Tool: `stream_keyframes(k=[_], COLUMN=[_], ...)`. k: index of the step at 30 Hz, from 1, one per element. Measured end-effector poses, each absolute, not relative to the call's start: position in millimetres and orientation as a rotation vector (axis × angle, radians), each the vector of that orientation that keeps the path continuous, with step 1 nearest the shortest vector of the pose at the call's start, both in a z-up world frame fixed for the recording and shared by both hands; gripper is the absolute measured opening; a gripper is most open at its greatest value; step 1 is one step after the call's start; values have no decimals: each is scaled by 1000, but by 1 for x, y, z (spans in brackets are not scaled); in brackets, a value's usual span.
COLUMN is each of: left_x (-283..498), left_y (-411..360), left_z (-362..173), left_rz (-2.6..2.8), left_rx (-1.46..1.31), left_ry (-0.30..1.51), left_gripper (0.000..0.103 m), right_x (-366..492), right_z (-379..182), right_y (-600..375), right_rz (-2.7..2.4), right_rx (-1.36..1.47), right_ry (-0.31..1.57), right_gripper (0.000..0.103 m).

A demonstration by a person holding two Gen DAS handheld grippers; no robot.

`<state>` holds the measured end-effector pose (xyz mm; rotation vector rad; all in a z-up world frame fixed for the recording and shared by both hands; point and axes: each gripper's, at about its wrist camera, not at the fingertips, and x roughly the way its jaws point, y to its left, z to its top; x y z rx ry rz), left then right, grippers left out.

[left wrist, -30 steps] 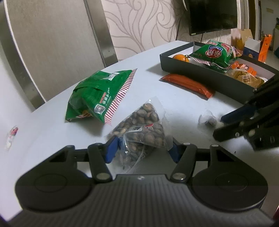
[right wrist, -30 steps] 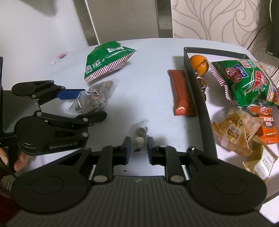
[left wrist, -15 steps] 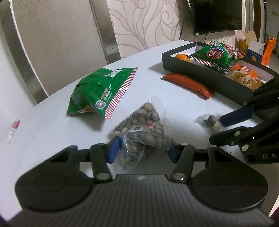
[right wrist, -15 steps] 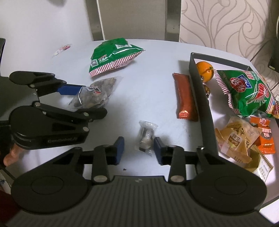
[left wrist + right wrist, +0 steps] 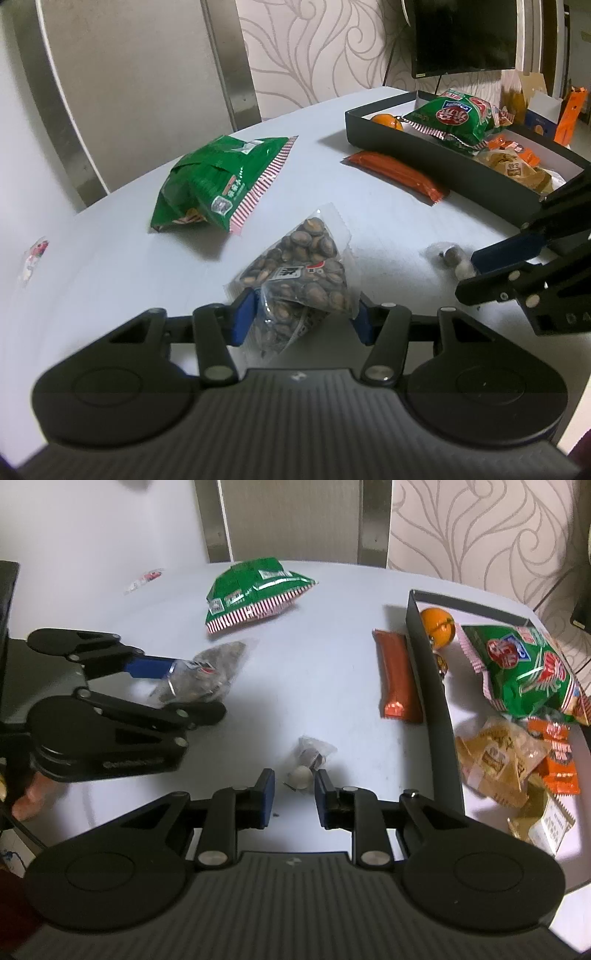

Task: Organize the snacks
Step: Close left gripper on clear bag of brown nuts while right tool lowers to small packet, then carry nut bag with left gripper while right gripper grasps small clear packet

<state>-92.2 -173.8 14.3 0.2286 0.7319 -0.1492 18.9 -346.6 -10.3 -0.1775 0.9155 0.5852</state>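
so right now the left tool point(image 5: 301, 317) is clenched on the clear bag of seeds point(image 5: 301, 273), one corner pinched and lifted so it can carry over to the black box point(image 5: 430, 686). the right tool point(image 5: 293, 794) has just been closing around the tiny wrapped candy point(image 5: 310, 762) on the bench point(image 5: 314, 627), but its pads don't look pressed on it yet, so i'd call it released. green chip bag point(image 5: 251, 590) and orange bar point(image 5: 397, 675) sit outside the box, probably next.

My blue pads point(image 5: 242, 314) look matt against the seed bag's point(image 5: 303, 273) glossy clear plastic. The table point(image 5: 110, 266) is smooth; the green bag point(image 5: 218, 181) is shiny foil.
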Motion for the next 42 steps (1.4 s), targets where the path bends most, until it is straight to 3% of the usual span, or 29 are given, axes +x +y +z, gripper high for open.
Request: stream_keyframes(k=[3,6,9,11,13,16,42], left_x=[-98,-100,-100,-99,-99,-100,-86], left_y=[-175,-177,-180,-181,-179,-177,-208], left_z=[12,12,11,11,13,14,46], left_rz=[-145,-137,-131,-132,-143,-156,-238], left_rx=[246,260,279,286,270,251,233], left_ry=[730,730,734,734,732,728,651], left_gripper=[57,57,58,57,56,55,54], right_x=[17,16,19,23,24,22,-8], right_z=[-12,-12,-13,-14,-14,-13,40], right_y=[-349,-347,-346,-345,-342,-342,-384], right_rz=[566,551,535,543,558,576,562], right_rx=[-164,-164,-150,-142,-166,-172,-60], right_ry=[913,905,901,901,890,889,798], right_gripper=[31,50,53,51,33,28,26])
